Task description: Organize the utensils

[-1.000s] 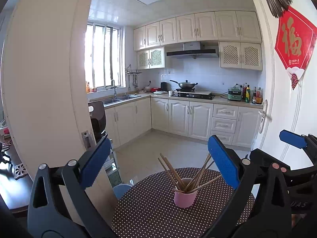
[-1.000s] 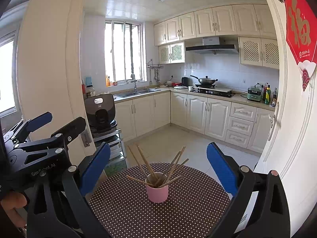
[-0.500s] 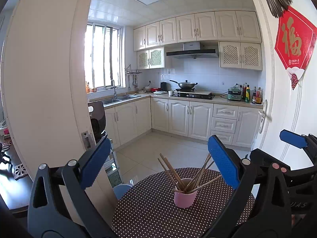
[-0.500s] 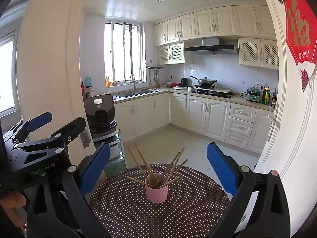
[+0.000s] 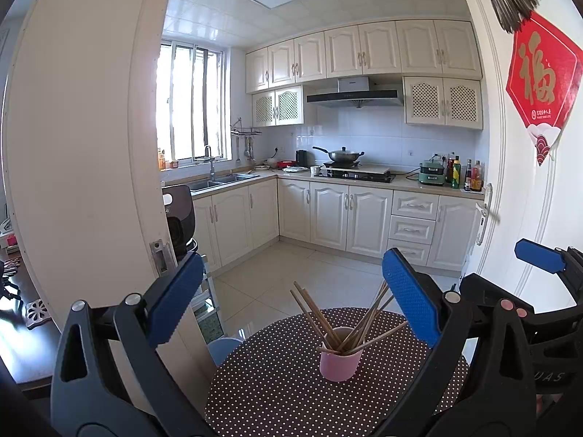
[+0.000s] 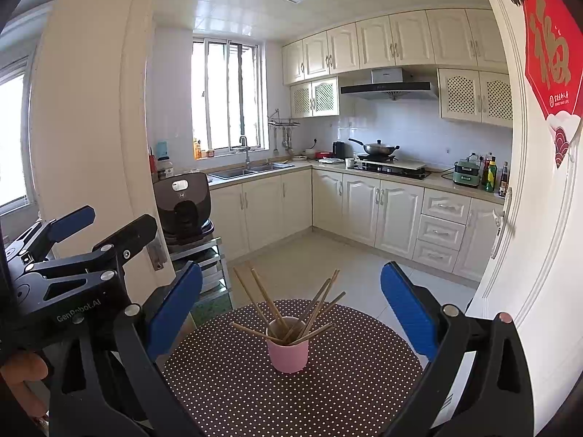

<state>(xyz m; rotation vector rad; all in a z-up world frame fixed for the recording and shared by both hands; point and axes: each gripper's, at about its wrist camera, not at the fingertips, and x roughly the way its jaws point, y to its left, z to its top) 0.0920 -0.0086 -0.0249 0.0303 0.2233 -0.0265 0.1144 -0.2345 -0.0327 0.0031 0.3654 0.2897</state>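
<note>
A pink cup [image 5: 340, 360] stands on a small round table with a dark polka-dot cloth [image 5: 277, 386]. Several wooden chopsticks [image 5: 349, 320] stand in the cup and fan outward. My left gripper [image 5: 293, 298] is open and empty, held above and short of the cup. The right wrist view shows the same cup [image 6: 288, 351], chopsticks [image 6: 291, 309] and cloth [image 6: 226, 382]. My right gripper [image 6: 291, 302] is open and empty, also short of the cup. The two grippers are side by side: the left one shows at the left edge of the right wrist view.
A white door frame [image 5: 91, 145] stands close on the left and a white door [image 6: 539, 218] on the right. Beyond the table lie a tiled floor [image 5: 291, 276] and kitchen cabinets [image 5: 346, 218]. A blue stool [image 5: 222, 349] sits by the table's left edge.
</note>
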